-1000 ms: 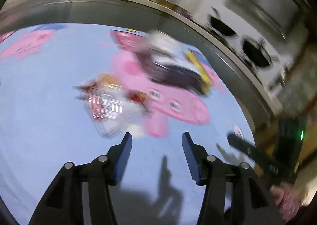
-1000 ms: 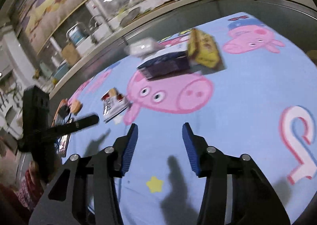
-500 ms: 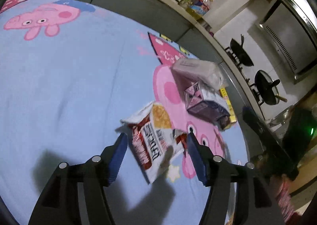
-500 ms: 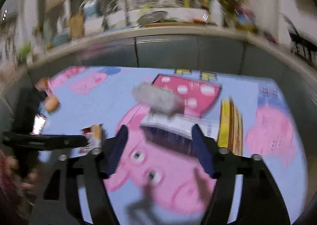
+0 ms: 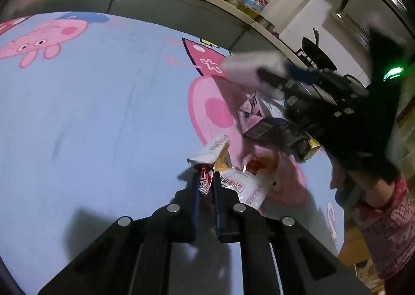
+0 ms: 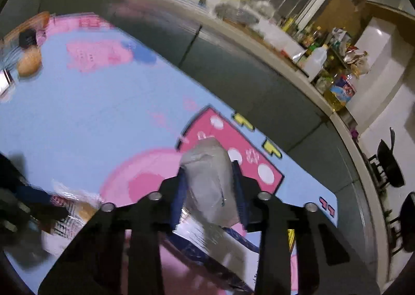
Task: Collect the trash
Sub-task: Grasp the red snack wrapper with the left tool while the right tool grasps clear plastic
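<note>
A crumpled red-and-white snack wrapper [image 5: 243, 186] lies on the blue cartoon tablecloth [image 5: 103, 113]. My left gripper [image 5: 206, 178] is closing on the wrapper's near edge, and both pads pinch it. A grey foil packet [image 6: 207, 173] fills the gap of my right gripper [image 6: 209, 175], whose jaws are closing and touch it on both sides. In the left wrist view the same grey packet [image 5: 246, 66] shows blurred at the right gripper's fingertips, above a purple carton [image 5: 253, 113]. The wrapper [image 6: 70, 201] also appears low left in the right wrist view.
A yellow packet [image 5: 312, 144] sticks out beside the carton. A person's patterned sleeve [image 5: 384, 217] holds the right gripper. A bun [image 6: 28, 64] and other items sit at the cloth's far left. A grey counter [image 6: 259, 66] crowded with bottles runs behind.
The left gripper's open jaws closed onto the snack wrapper. The right gripper swung across the cloth, rolled, and its open jaws closed around the grey packet.
</note>
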A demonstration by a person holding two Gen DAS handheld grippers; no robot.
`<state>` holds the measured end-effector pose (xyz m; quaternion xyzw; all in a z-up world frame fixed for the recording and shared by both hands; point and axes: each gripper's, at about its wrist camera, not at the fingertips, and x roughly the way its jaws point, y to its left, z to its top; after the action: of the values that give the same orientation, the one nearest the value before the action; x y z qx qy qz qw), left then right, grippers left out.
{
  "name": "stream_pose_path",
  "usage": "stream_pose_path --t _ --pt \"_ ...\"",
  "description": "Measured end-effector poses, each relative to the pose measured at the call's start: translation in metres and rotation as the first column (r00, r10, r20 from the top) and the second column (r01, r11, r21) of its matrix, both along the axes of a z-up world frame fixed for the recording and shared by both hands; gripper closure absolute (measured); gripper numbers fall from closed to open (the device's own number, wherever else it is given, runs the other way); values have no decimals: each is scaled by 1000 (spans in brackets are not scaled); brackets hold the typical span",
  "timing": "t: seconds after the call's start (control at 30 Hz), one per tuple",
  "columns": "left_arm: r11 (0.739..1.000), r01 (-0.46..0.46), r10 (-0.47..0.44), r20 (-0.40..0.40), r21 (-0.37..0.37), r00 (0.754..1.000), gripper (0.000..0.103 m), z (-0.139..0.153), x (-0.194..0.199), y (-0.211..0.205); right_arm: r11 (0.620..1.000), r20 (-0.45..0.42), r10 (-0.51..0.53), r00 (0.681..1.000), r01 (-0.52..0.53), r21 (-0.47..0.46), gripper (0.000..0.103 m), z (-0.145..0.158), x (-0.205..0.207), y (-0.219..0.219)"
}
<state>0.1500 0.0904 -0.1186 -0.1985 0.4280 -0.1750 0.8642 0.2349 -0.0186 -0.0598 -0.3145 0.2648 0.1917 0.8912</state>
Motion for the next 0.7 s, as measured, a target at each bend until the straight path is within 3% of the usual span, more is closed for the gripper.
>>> stream_pose_path --t 0.13,0.23,0.33,0.53,0.63,0.7 --pt "1000 3 -2 46 -21 999 94 12 -11 3 985 99 38 994 -54 163 73 44 -41 -12" --pt "1000 -12 15 87 -29 996 94 28 -22 11 933 89 38 995 -67 354 73 74 -79 -43" --pt "999 -20 25 108 -45 994 94 39 -32 19 866 30 8 1000 -22 500 73 82 -108 -80" --pt "998 12 -3 123 -69 992 94 49 -47 13 771 -164 -93 982 175 613 73 41 -152 -146" --pt "996 50 -41 110 -76 993 94 48 -53 0 709 -288 -161 944 314 632 73 6 -167 -178" --pt "994 72 -64 102 -79 993 94 47 -56 -8 646 -366 -192 911 398 651 74 -15 -172 -199"
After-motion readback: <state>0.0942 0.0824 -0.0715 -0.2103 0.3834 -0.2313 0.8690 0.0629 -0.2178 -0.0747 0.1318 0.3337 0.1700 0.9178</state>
